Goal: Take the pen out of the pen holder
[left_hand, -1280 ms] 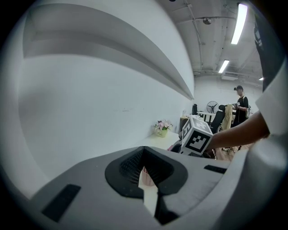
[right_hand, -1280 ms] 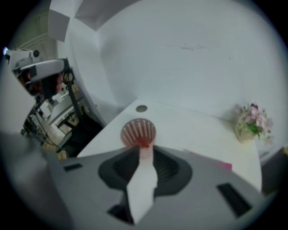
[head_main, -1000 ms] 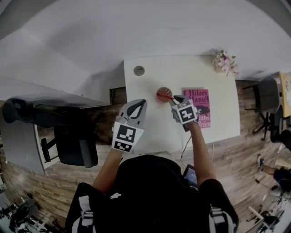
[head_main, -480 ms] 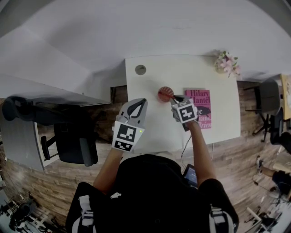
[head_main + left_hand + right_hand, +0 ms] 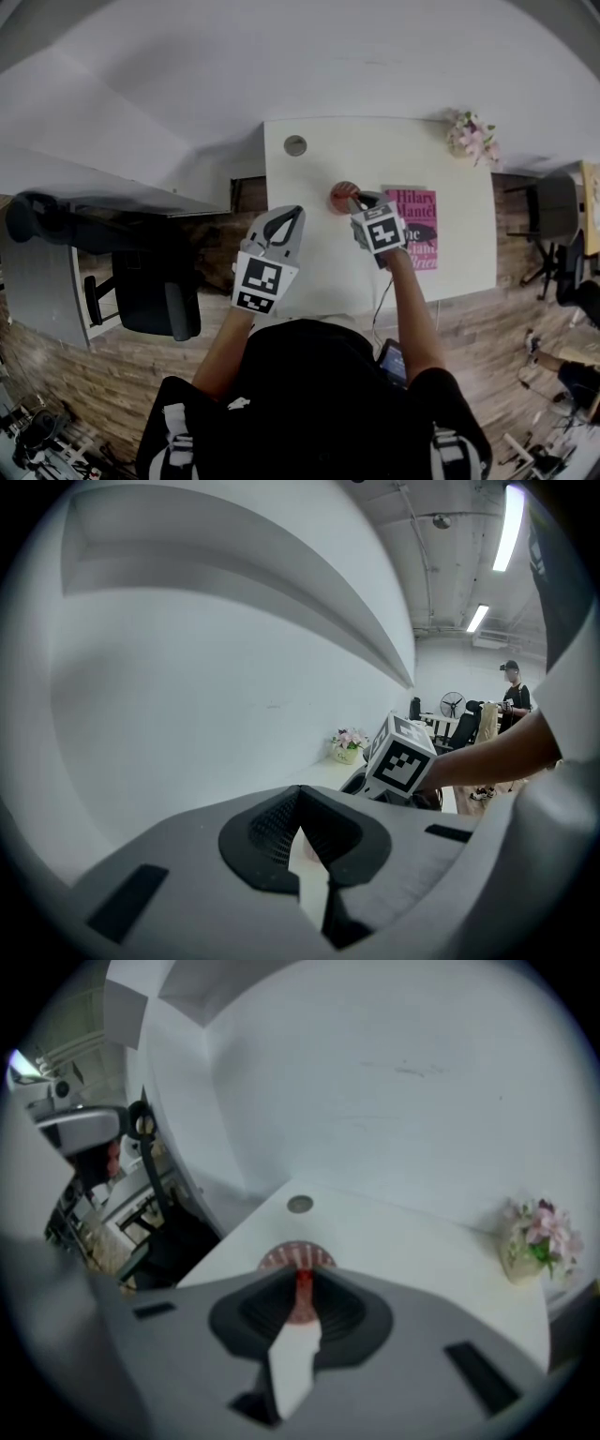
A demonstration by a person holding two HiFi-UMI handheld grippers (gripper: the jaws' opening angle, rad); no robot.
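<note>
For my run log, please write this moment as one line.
right gripper: jaws shut on red pen in round red mesh pen holder | left gripper: jaws shut, empty

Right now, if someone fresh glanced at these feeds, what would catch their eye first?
First, the right gripper closed on a red pen that stands in the reddish mesh pen holder near the middle of the white desk. Next, the bright pink book lying just right of the holder, and the pink flowers at the desk's far right corner. The left gripper hangs shut and empty near the desk's left edge.
</note>
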